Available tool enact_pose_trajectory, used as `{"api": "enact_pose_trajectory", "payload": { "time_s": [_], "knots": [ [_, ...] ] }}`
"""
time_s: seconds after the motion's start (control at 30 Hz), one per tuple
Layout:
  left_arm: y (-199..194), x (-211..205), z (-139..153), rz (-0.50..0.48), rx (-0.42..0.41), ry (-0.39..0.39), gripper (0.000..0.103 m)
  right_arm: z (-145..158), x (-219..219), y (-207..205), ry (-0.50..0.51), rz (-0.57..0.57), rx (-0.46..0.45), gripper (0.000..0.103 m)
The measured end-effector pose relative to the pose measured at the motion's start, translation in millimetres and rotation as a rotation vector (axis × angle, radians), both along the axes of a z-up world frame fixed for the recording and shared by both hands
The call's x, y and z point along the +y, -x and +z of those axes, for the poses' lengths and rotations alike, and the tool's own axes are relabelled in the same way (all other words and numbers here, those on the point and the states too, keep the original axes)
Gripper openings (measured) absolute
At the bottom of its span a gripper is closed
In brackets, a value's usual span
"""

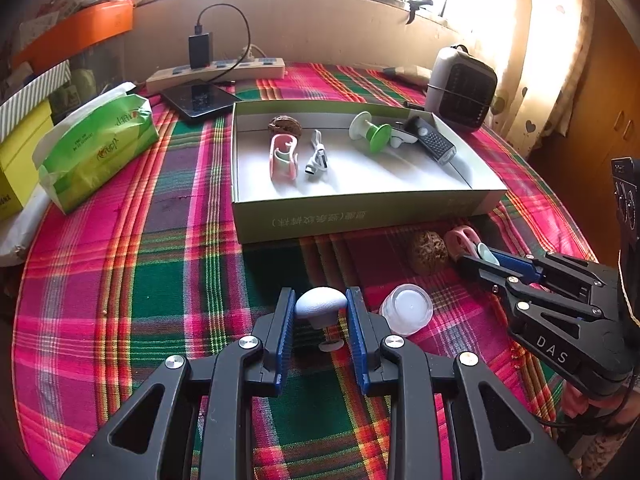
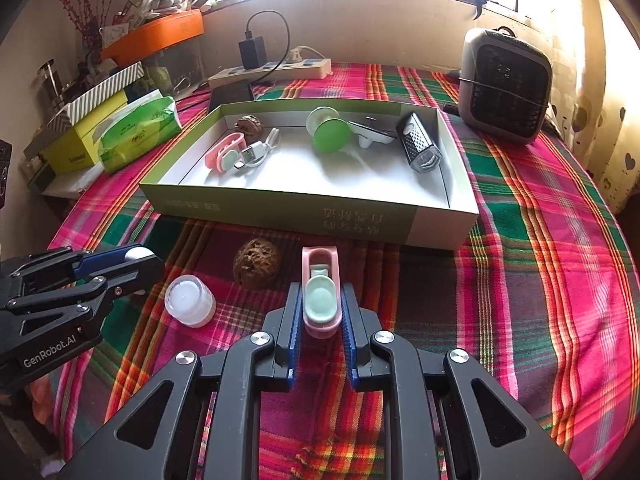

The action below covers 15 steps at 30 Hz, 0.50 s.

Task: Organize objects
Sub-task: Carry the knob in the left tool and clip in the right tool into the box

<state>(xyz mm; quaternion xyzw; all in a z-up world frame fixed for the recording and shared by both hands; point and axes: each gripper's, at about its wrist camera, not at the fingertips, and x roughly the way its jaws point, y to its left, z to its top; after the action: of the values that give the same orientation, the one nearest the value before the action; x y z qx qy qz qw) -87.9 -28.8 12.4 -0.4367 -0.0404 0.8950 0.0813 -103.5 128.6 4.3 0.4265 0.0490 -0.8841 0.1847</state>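
Plaid cloth [image 1: 120, 300] is seen under the left gripper [image 1: 321, 312], whose blue pads are pressed on a grey mushroom-shaped knob [image 1: 321, 306], held just above the cloth beside a small white jar [image 1: 407, 309]. An open green box [image 1: 360, 216] is set beyond.

From the right wrist, the right gripper [image 2: 321, 312] is closed on a pink clip [image 2: 320, 292] near a walnut [image 2: 255, 265], before the box.
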Motion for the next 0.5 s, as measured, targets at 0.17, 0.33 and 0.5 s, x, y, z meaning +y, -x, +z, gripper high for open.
{"api": "enact_pose_trajectory", "payload": {
  "time_s": [0.17,0.33,0.5],
  "knots": [
    [-1.6,1.8,5.2,0.0,0.016,0.007,0.024,3.1,1.8,-1.1,0.004,-0.001,0.006,0.019],
    [-2.5,4.2,11.8,-0.004,0.033,0.01,0.024,9.6,2.3,-3.0,0.017,0.005,0.022,0.019],
    [-3.6,6.7,18.6,-0.011,0.049,0.016,0.024,14.7,2.5,-4.7,0.026,0.01,0.032,0.019]
  ]
}}
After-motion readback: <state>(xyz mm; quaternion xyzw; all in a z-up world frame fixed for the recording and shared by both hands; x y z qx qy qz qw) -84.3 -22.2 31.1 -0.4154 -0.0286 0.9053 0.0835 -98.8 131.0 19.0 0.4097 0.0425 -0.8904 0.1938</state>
